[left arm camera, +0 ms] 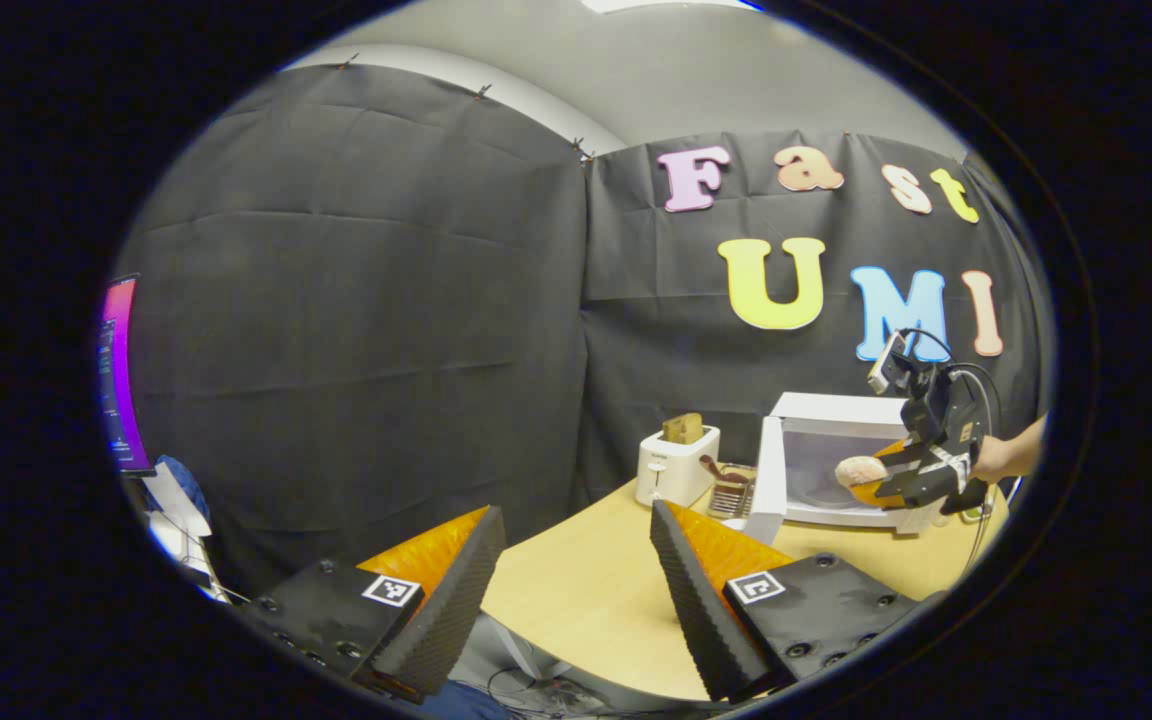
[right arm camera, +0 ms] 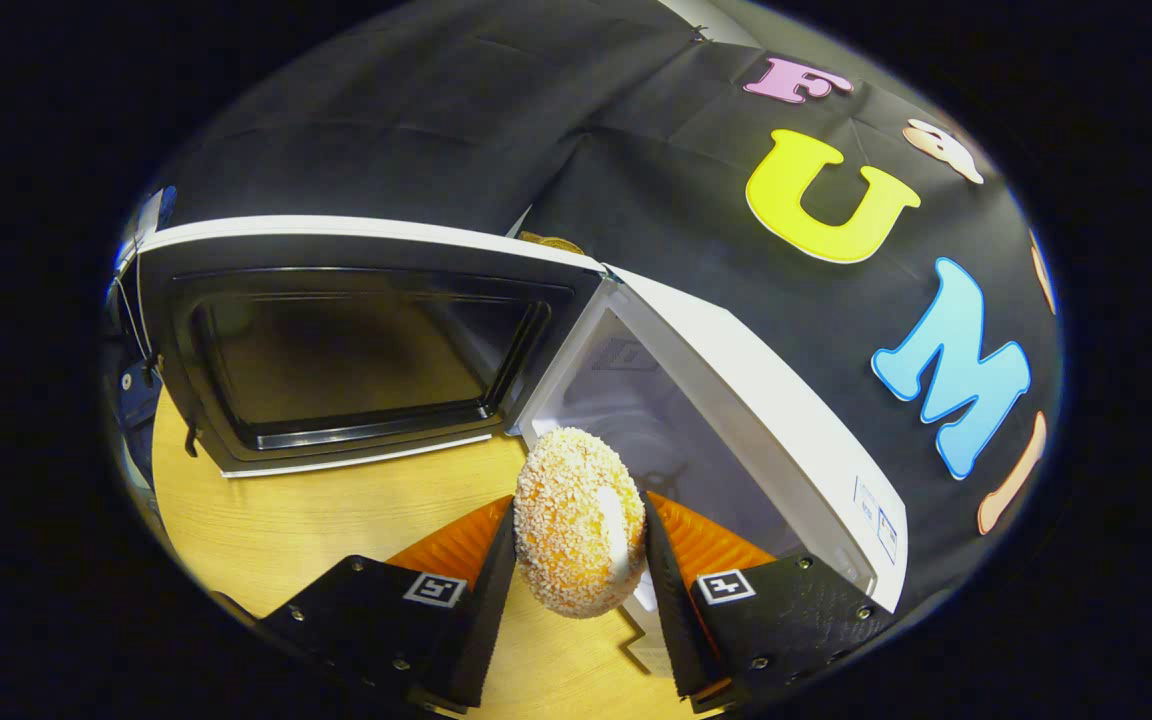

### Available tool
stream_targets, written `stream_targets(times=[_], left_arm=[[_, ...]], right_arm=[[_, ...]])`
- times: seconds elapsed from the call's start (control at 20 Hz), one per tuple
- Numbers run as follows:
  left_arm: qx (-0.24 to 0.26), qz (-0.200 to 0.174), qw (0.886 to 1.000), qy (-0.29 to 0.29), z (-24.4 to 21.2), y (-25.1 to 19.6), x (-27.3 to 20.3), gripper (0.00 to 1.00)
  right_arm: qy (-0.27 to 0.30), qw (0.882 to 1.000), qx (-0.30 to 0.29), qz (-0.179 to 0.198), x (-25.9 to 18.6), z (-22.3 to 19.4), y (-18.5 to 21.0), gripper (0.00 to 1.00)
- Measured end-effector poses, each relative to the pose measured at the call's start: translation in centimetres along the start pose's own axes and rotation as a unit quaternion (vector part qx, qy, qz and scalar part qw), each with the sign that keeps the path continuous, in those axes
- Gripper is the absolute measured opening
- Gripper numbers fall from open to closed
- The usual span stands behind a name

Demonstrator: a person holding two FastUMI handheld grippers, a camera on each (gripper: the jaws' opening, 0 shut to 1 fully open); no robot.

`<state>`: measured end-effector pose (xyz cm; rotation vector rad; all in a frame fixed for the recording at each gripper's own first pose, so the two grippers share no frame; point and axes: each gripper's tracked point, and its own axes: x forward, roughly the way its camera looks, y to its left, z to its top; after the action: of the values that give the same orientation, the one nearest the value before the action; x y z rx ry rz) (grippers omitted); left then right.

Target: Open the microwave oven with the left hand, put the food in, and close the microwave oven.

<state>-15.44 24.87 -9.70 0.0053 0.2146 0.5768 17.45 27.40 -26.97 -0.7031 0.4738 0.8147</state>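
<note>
Food (right arm camera: 579, 520), a round crumb-coated bun, sits clamped between both fingers of the right tool (right arm camera: 576, 600), which is closed on it from either side, directly in front of the microwave (right arm camera: 756, 380) mouth. In the right gripper view the bun hangs above the bench (right arm camera: 336, 520) at the threshold of the oven's pale cavity, not yet inside as far as the view shows. The microwave door (right arm camera: 356, 345) stands swung wide open to the left of the cavity, its dark window facing the camera and its lower edge close over the wood. In the left gripper view the same white microwave (left arm camera: 836, 455) stands at the far end of the bench (left arm camera: 596, 590), against the black cloth wall, with its door (left arm camera: 766, 480) open toward the camera. The right tool (left arm camera: 871, 478) shows there in front of the cavity, carrying the bun (left arm camera: 860, 470), with a hand (left arm camera: 996, 460) behind it and cables looping above. Just left of the microwave stands a white toaster (left arm camera: 676, 465) with a slice (left arm camera: 683, 428) poking from its top, and between toaster and microwave lies a small rack (left arm camera: 731, 492), too small to tell more. The left tool (left arm camera: 576, 590) hovers well apart from the microwave, over the near edge of the bench, its fingers spread wide with nothing between them. A lit screen (left arm camera: 121, 375) stands far left of the microwave.
</note>
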Motion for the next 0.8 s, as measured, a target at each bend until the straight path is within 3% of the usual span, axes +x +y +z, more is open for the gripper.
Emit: stream_targets(times=[0.3,0.45,0.5,0.6,0.8], left_arm=[[-0.001,0.036,0.999,0.014,-0.7,2.6,-1.1,0.94],[0.003,0.054,0.998,0.018,-0.8,3.7,-1.4,0.94],[0.002,0.061,0.998,0.018,-0.8,3.9,-1.5,0.98],[-0.001,0.073,0.997,0.019,-0.5,4.5,-1.8,0.96],[0.011,0.079,0.996,0.027,-0.6,4.5,-1.7,0.96]], right_arm=[[0.009,0.999,-0.012,-0.031,5.4,0.0,-1.9,0.69],[0.011,0.998,-0.046,-0.046,7.9,0.0,-3.0,0.69],[0.011,0.998,-0.05,-0.046,8.6,0.0,-3.1,0.69],[0.018,0.998,-0.041,-0.045,10.1,-0.5,-3.0,0.69],[0.044,0.996,-0.049,-0.061,12.6,-2.1,-3.9,0.69]])
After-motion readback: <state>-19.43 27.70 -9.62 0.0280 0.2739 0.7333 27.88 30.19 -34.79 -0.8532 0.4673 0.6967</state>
